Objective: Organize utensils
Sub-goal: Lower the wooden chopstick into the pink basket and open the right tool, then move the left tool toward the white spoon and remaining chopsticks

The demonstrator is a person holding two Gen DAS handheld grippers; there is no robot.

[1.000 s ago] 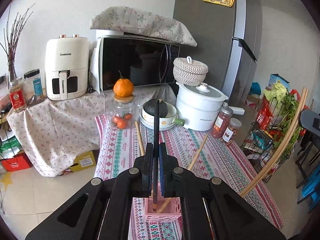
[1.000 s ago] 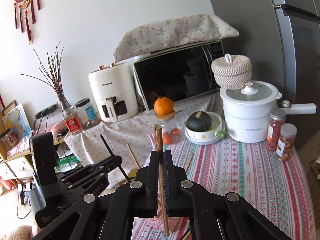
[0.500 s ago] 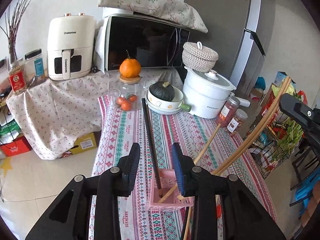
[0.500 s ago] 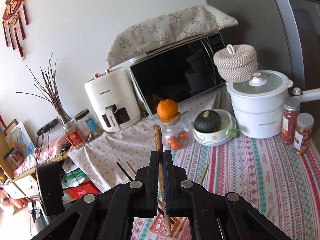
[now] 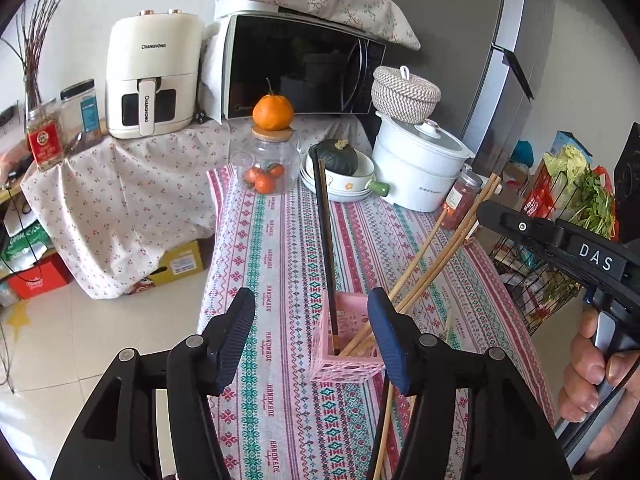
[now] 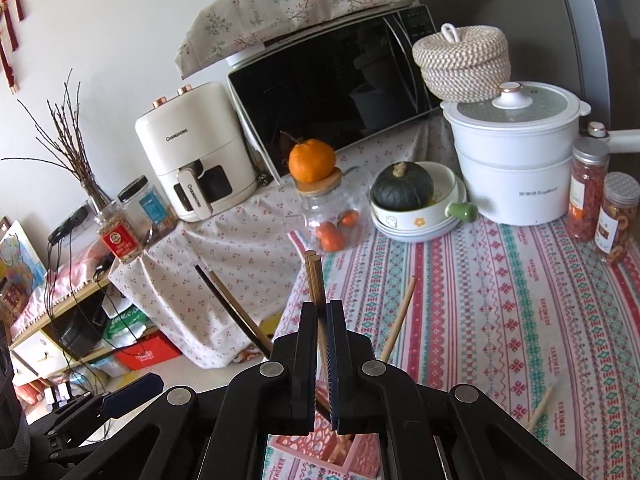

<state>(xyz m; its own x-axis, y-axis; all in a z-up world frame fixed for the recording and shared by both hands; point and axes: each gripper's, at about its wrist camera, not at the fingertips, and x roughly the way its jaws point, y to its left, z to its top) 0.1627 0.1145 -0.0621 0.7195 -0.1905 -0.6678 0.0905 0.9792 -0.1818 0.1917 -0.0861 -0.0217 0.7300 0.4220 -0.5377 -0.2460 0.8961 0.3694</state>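
Behind right tool [image 6: 320, 334], pink holder [image 6: 340, 454] half-hidden

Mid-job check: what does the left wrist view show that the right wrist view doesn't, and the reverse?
Left wrist only: the left gripper with jaws open, the whole pink basket, and a vegetable rack.
Right wrist only: the right gripper shut on wooden chopsticks, and a red wall ornament.
Both: the black chopstick, microwave, and white pot.

Two fisheye wrist views, each looking forward and down along black gripper fingers, close above a patterned tablecloth [image 5: 280, 240]. Left view sits nearer the table's left edge; right view tilts. Both share the pink holder [image 5: 348, 356], microwave [image 6: 340, 80] and white pot [image 6: 516, 168]
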